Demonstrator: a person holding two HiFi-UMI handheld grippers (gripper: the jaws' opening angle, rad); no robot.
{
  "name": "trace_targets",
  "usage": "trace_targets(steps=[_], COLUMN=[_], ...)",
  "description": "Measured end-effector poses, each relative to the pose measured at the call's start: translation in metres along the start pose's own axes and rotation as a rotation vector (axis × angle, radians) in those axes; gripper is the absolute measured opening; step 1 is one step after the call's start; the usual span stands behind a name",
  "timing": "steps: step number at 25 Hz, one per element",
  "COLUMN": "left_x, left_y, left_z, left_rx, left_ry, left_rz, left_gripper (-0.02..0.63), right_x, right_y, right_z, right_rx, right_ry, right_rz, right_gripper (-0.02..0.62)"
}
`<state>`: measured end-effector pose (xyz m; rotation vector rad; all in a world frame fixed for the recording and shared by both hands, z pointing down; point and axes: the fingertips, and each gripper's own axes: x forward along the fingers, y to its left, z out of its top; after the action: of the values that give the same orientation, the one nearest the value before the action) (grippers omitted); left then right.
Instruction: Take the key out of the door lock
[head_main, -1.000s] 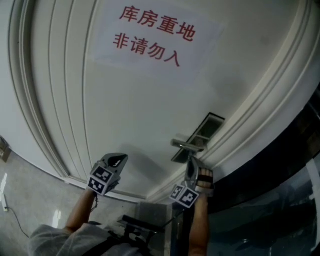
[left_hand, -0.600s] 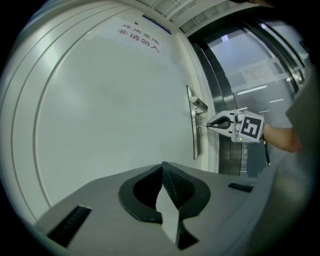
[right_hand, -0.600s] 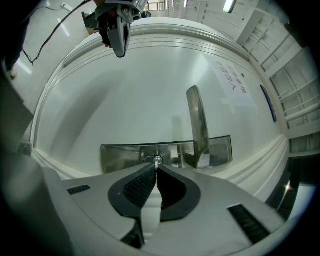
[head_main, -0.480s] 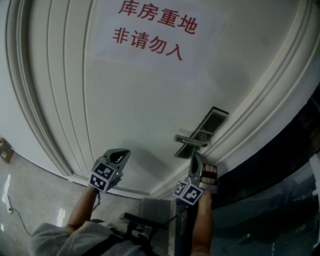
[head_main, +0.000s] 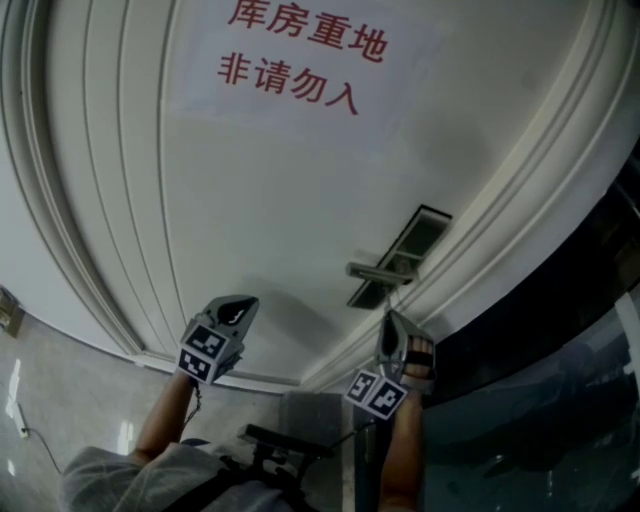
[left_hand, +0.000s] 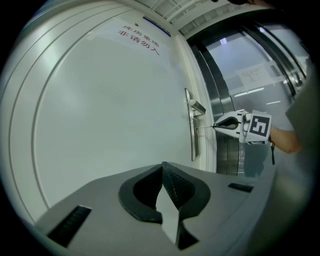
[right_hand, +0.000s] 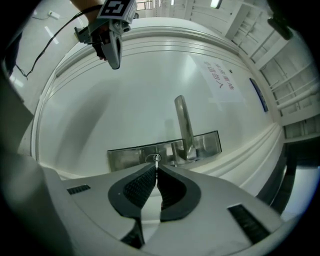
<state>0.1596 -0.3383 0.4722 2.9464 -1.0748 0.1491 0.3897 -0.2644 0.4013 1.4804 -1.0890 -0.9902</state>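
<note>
1. The left tongs hang low in front of the white door, apart from it. The left gripper view shows their jaws pressed together with nothing between them.
2. Higher up, a paper sign with red characters is stuck to the door.
3. Toward the door's right edge sits the metal lock plate, with a lever handle standing out from it.
4. The key is at the round keyhole in that plate, beside the handle's base. It is seen edge-on, and I cannot tell how much of its blade sits inside the lock.
5. The right tongs, held by a hand, are clamped on the key's outer end.
6. A dark glass panel fills the far right.
</note>
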Motion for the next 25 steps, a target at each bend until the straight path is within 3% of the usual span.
trace_targets(steps=[12,25], left_x=[-0.015,-0.037], left_y=[-0.004,-0.008], left_z=[0.000,-0.005], left_rx=[0.010,0.012], left_ry=[-0.008,-0.017], left_rz=[-0.032,-0.080], left_gripper=[0.005,0.005], right_x=[-0.043,-0.094], right_y=[0.007,0.018], right_z=[-0.012,-0.004], right_rx=[0.615,1.052], right_ry=[0.017,0.074], right_rz=[0.022,-0.010], right_gripper=[0.020,0.020])
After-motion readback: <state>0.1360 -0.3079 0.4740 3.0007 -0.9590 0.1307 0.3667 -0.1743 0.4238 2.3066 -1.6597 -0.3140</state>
